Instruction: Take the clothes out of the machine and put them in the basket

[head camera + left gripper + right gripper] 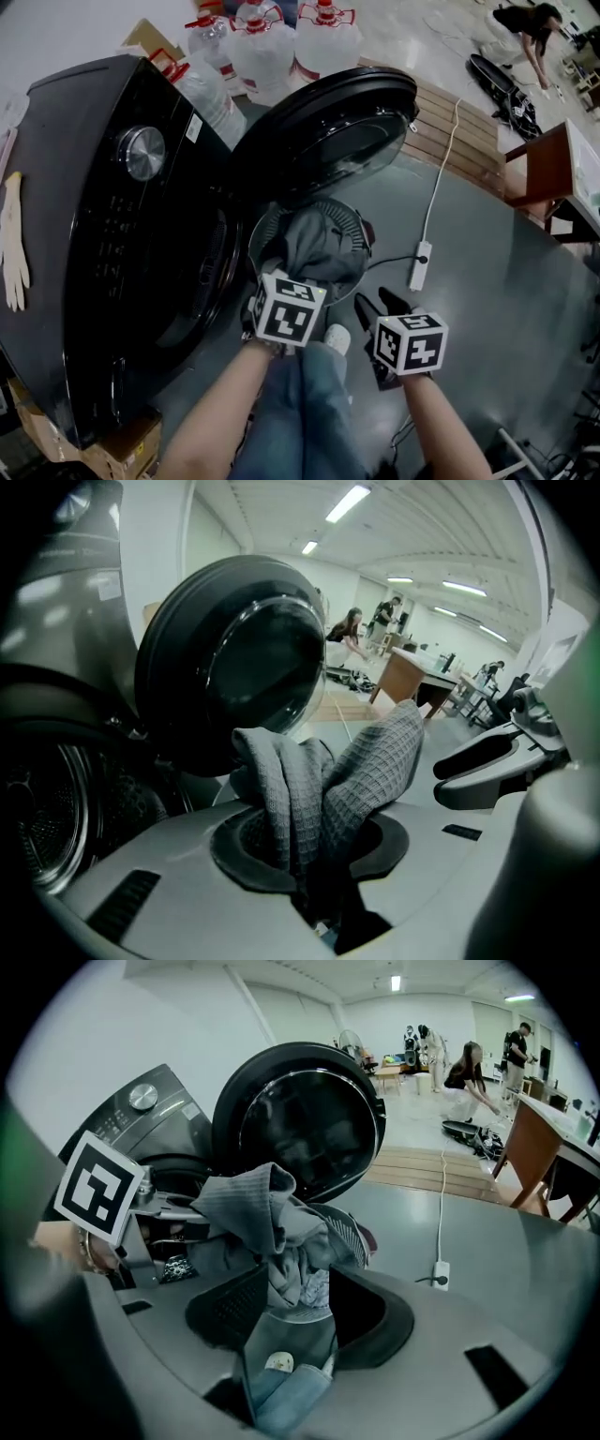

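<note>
The black washing machine (84, 234) stands at the left with its round door (328, 131) swung open. A round basket (353, 217) sits on the floor in front of it, with grey clothes (314, 246) inside. My left gripper (277, 272) is over the basket, shut on a grey waffle cloth (370, 761) that bunches up between its jaws (314, 846). My right gripper (378, 305) hangs just right of the basket, open, nothing between its fingers (487, 752). Through its jaws (295, 1312) I see the hanging cloth (248, 1204), the basket rim (352, 1237) and the left gripper (202, 1208).
A white power strip (419, 265) with its cable lies on the floor right of the basket. Large water bottles (281, 42) and a wooden pallet (469, 122) are behind the door. A wooden table (553, 169) stands right. My jeans leg and shoe (336, 339) are below the grippers.
</note>
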Available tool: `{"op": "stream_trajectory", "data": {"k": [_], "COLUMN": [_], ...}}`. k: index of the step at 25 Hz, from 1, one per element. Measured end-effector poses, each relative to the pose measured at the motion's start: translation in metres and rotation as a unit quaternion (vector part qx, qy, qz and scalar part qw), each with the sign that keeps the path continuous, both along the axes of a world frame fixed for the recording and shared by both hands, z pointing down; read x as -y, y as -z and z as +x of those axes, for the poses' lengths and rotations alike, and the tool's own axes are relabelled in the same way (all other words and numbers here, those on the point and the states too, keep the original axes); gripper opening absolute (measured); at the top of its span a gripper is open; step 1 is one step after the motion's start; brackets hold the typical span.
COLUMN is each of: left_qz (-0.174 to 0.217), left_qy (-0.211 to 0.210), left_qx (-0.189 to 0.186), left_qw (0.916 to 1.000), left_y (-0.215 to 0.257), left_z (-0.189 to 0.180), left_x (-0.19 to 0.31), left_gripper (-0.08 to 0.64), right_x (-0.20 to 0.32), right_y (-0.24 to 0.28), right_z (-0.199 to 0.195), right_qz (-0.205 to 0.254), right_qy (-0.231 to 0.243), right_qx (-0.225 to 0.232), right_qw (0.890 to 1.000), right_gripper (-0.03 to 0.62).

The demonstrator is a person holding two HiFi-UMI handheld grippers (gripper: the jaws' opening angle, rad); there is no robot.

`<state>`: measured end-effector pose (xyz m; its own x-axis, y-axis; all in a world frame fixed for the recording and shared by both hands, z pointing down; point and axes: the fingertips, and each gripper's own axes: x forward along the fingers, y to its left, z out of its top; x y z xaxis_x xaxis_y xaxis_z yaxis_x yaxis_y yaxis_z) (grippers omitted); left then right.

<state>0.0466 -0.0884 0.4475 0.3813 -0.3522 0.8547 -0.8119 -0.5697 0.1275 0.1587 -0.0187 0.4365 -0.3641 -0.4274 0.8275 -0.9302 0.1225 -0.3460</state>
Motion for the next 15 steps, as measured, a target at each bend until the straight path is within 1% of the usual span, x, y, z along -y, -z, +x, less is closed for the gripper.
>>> {"op": "stream_trajectory", "data": {"k": [3,8,12,14,15], "left_qz": [-0.012,-0.033,-0.049,-0.054,-0.064], "left_qy": [0.001,0.018,0.043,0.057,0.066], "left_qx": [0.001,0.009,0.007,0.017,0.028], "left_qw": [0.9999,0.9993,0.9979,0.9968,0.9954], "left_y": [-0.026,-0.073,-0.102,-0.111,-0.114], "left_z": [-0.001,-0.005,-0.012,-0.018,-0.022], "left_x": [0.000,-0.009,-0.004,0.001,0.001], "left_gripper": [0.091,0.091,0.091,0.092,0.097], "right_x": [0.005,0.003,0.009,0.012,0.014], "right_y": [-0.019,-0.053,-0.065,-0.066,-0.066], "right_z": [-0.001,-0.003,-0.012,-0.017,-0.019], "right_qz": [0.000,-0.010,-0.011,-0.009,-0.008], "right_qy": [-0.001,-0.010,-0.008,-0.005,-0.004], "right_qx": [-0.001,-0.001,0.002,0.002,0.002], "right_qw": [1.000,1.000,1.000,1.000,1.000], "right_gripper": [0.202,0.201,0.201,0.201,0.201]}}
